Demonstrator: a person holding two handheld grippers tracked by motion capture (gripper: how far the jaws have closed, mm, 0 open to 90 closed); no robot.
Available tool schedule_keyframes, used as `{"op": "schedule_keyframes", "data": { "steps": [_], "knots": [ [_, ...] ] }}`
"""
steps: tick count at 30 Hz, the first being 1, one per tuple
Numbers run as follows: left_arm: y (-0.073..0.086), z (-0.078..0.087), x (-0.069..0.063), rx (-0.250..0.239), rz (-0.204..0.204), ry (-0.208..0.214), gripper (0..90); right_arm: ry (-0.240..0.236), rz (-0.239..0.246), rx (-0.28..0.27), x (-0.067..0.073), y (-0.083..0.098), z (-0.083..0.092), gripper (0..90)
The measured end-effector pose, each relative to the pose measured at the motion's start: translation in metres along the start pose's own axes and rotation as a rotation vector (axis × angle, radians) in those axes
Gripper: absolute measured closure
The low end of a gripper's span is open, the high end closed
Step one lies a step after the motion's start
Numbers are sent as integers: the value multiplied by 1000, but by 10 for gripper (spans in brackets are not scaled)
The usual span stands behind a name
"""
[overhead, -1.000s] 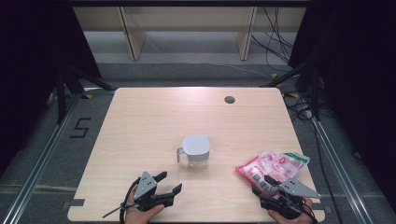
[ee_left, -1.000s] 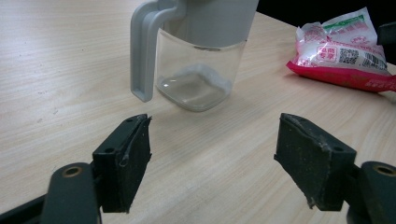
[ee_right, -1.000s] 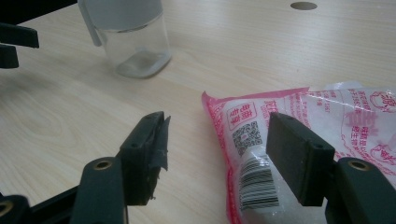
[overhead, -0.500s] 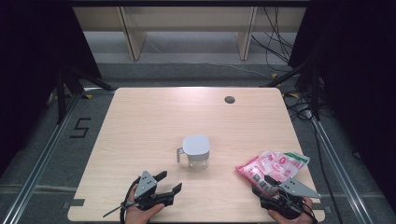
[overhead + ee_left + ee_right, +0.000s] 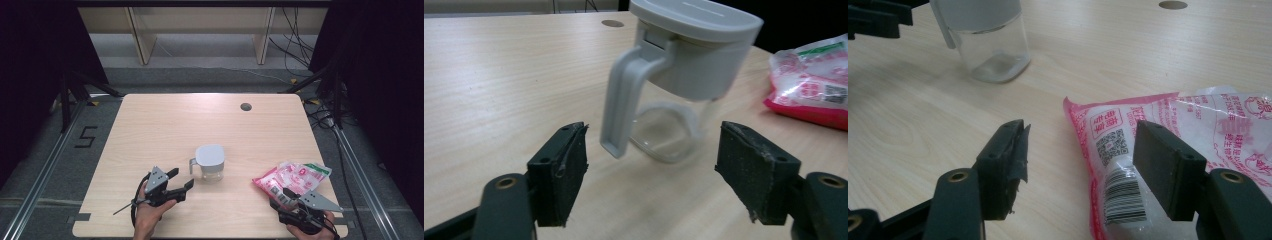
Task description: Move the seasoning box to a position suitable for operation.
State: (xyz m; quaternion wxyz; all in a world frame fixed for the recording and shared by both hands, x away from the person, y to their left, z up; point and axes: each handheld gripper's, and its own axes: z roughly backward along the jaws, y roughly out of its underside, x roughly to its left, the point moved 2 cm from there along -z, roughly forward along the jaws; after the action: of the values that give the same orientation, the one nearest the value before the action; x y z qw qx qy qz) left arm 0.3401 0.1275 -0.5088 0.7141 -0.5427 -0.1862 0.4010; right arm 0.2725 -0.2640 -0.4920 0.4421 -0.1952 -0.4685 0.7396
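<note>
The lidded jug [image 5: 210, 163] stands upright near the middle of the desk [image 5: 165, 125], its handle toward the left gripper [image 5: 181, 180], whose jaws have just been closing slightly yet stand apart and empty just beside the jug. Well right of the jug, the right gripper [image 5: 280, 196] holds its jaws apart over the near corner of the pink bag [image 5: 292, 176], not pressing on it.

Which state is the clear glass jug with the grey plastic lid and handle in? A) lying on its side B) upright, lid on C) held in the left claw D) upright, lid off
B: the clear glass jug stands upright on the wooden table, grey lid on, no claw gripping it.
</note>
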Motion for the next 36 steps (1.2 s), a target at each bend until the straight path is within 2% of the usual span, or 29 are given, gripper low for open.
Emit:
{"op": "schedule_keyframes", "data": {
  "steps": [1,3,4,6,7,8,9,10,11,13,15,18,20,21,23,24,25,26,28,29,30,31,33,34,35,36],
  "knots": [
    [-3,-3,2,11,-29,-7,299,0,0,0,0,0,0,385],
    [-11,-12,8,15,-54,-19,321,-2,-7,3,1,0,0,385],
    [-11,-12,8,15,-54,-19,337,-1,12,-3,-1,0,0,385],
    [-16,-23,11,19,-58,-21,368,-1,6,-2,-1,0,0,385],
    [-16,-23,11,19,-58,-21,387,-1,6,-2,-1,0,0,385],
    [-16,-26,13,27,-64,-5,426,1,43,-11,-4,0,-1,385],
    [-17,-31,14,34,-76,3,435,4,46,-13,-4,0,-1,385],
    [-17,-31,14,34,-76,3,451,4,46,-13,-4,0,-1,385],
    [-18,-32,14,42,-93,-4,483,4,46,-13,-4,0,-1,385],
    [-20,-35,15,36,-100,4,495,2,41,-10,-4,0,-1,385],
    [-21,-37,17,44,-118,13,543,-8,23,-7,-3,0,-1,385],
    [-22,-41,18,42,-135,23,589,-12,28,-7,-3,0,-2,385],
    [-22,-45,19,44,-143,44,607,-10,26,-6,-3,0,-2,385],
    [-22,-48,18,47,-160,59,650,-11,26,-6,-3,0,-2,385],
    [-22,-48,17,53,-174,44,659,-11,20,-8,-3,0,-2,385],
    [-22,-49,17,50,-189,40,670,-7,0,-5,-1,0,-1,385],
    [-22,-48,16,51,-186,41,672,-7,-18,3,0,1,-1,385],
    [-22,-48,15,56,-187,42,672,-7,-18,3,0,1,-1,385],
    [-21,-49,12,56,-192,51,673,-3,36,-10,-4,0,-2,385],
    [-22,-50,8,62,-197,57,674,-10,-13,9,0,1,-2,385],
    [-22,-50,8,62,-197,57,674,-10,-13,9,0,1,-2,385],
    [-22,-51,6,67,-199,59,673,-13,16,-2,-3,1,-3,385],
    [-23,-53,3,67,-194,63,673,-4,9,-1,-2,1,-2,385],
    [-23,-54,1,69,-196,65,673,-5,31,-7,-4,1,-3,385],
    [-23,-54,1,69,-196,65,673,-5,31,-7,-4,1,-3,385],
    [-23,-56,-1,68,-198,79,672,5,23,-7,-4,1,-3,385]
  ]
}}
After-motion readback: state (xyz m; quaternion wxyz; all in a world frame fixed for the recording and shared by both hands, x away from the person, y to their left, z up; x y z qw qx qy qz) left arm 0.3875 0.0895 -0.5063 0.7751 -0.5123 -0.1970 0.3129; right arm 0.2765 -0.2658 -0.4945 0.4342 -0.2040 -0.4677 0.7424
